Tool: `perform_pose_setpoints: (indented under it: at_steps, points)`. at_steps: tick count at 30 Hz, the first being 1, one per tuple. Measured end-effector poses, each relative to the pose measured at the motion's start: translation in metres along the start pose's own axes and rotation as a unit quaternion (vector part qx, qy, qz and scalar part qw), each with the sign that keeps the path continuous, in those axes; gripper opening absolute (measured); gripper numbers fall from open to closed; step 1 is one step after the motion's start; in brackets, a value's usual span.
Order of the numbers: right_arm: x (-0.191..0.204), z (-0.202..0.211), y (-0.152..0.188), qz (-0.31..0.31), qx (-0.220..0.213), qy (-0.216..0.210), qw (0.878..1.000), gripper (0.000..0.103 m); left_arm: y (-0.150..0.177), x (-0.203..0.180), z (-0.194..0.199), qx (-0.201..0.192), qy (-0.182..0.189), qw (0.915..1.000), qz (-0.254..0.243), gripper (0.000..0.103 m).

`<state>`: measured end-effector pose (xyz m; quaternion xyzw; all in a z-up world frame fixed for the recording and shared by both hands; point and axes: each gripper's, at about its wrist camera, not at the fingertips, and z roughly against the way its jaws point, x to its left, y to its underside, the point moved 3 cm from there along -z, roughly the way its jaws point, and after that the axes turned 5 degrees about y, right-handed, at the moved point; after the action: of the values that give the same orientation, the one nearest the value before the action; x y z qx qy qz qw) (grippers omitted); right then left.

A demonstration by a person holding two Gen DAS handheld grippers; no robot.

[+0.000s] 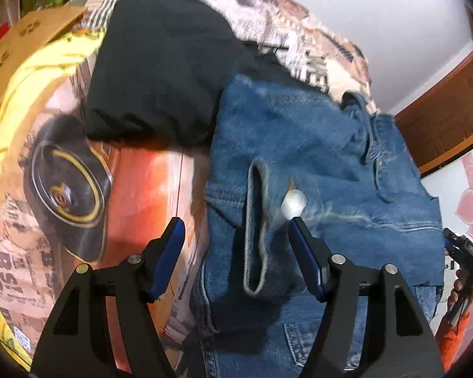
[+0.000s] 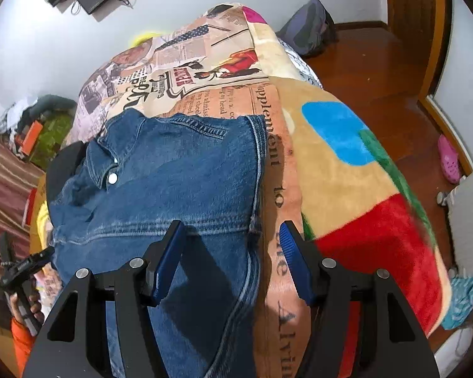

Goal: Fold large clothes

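a: in the left wrist view, what is the left claw (image 1: 236, 236) doing?
b: it is hovering with its jaws standing apart and nothing pinched. a cuff loop of the denim jacket (image 1: 315, 157) is lying between the blue pads, but neither pad is pressing it. a pale snap button (image 1: 294, 205) is sitting just beside the right pad.
a: and the jacket?
b: it is lying folded on the bed's printed blanket (image 1: 142, 182), touching a black garment (image 1: 160, 72) behind it. a yellow cloth (image 1: 37, 72) is resting at the left.
a: the right wrist view?
b: the right claw (image 2: 231, 236) is hanging open and empty too, over the jacket's right edge (image 2: 255, 189), one pad above denim, the other above the blanket (image 2: 277, 163).
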<state>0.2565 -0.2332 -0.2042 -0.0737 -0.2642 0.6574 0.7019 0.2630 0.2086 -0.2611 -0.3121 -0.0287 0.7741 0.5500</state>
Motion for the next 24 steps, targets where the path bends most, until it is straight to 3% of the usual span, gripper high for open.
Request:
perform_pose_setpoints:
  at_steps: [4, 9, 12, 16, 18, 19, 22, 24]
  points:
    - [-0.004, -0.007, -0.009, -0.014, 0.001, -0.011, 1.000, 0.058, -0.014, 0.000, 0.004, -0.018, -0.007, 0.9998, -0.003, 0.072]
    - [-0.007, -0.022, -0.020, -0.026, 0.005, -0.023, 0.999, 0.058, -0.029, 0.012, -0.025, 0.001, -0.005, 0.9998, 0.017, 0.073]
    - [-0.009, -0.034, -0.029, -0.026, 0.017, -0.036, 0.999, 0.058, -0.034, 0.020, -0.044, 0.010, 0.023, 0.9986, 0.047, 0.073]
    - [-0.011, -0.049, -0.038, -0.030, 0.030, -0.059, 0.997, 0.058, -0.040, 0.026, -0.064, 0.020, 0.087, 0.9920, 0.090, 0.073]
    - [-0.011, -0.059, -0.041, -0.037, 0.036, -0.066, 0.996, 0.057, -0.041, 0.027, -0.073, 0.027, 0.095, 0.9903, 0.097, 0.073]
    - [-0.011, -0.060, -0.042, -0.038, 0.034, -0.065, 0.997, 0.055, -0.042, 0.026, -0.076, 0.029, 0.098, 0.9899, 0.098, 0.073]
    - [-0.005, -0.060, -0.046, -0.027, 0.025, -0.053, 0.998, 0.035, -0.046, 0.024, -0.077, 0.017, 0.106, 0.9897, 0.094, 0.071]
    - [-0.001, -0.056, -0.047, -0.020, 0.023, -0.040, 0.999, 0.014, -0.049, 0.021, -0.068, -0.008, 0.104, 0.9907, 0.087, 0.053]
